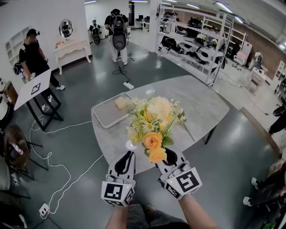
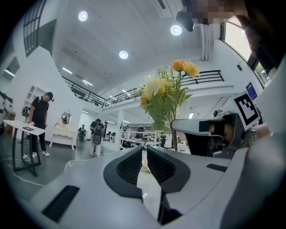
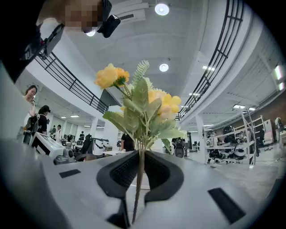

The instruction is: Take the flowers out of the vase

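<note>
While the jaws of your right gripper (image 1: pixel 168 154) pinch the stems of the flowers (image 1: pixel 154 123), the bunch stands upright over the near edge of the bench (image 1: pixel 201 107). The jaws of your left gripper (image 1: pixel 129 154) are nearly together on a small white vase (image 1: pixel 130 144) at that same edge.

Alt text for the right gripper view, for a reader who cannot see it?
The right gripper is shut on the thin stem of a bunch of yellow flowers with green leaves, standing upright above the jaws. Behind: a bright hall, ceiling lights, people at left, shelving at right.
</note>
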`<state>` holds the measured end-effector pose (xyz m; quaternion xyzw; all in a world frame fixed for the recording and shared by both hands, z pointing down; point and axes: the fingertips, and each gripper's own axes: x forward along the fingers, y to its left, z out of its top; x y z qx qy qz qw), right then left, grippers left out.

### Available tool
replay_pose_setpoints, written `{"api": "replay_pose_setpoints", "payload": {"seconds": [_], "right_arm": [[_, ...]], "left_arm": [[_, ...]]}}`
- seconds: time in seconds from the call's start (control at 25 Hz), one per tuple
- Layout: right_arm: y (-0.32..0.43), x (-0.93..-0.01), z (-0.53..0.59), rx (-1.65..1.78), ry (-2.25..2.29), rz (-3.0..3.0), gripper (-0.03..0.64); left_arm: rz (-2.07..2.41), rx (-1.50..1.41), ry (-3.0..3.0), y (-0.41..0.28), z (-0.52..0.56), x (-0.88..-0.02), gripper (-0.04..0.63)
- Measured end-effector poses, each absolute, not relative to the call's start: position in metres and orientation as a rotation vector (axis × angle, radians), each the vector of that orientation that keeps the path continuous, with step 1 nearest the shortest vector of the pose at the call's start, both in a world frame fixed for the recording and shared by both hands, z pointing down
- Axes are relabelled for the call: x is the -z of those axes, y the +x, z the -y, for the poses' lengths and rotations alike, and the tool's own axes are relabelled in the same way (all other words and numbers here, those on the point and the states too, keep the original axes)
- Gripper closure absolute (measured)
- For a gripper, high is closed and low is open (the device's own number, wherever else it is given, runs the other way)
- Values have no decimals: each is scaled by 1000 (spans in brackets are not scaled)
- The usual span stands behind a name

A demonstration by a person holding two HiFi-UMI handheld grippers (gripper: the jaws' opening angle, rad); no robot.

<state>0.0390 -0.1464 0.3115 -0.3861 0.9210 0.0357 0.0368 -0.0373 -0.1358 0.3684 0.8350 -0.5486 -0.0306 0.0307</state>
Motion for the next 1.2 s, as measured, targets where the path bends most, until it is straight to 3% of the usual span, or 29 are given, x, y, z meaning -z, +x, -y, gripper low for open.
{"api": "replay_pose_setpoints", "payload": {"seconds": [1.2], "right_arm": [[22, -311, 86, -80, -1261, -2810, 568]], "left_arm": [[1620, 95, 2579, -63, 78, -365, 548]]}}
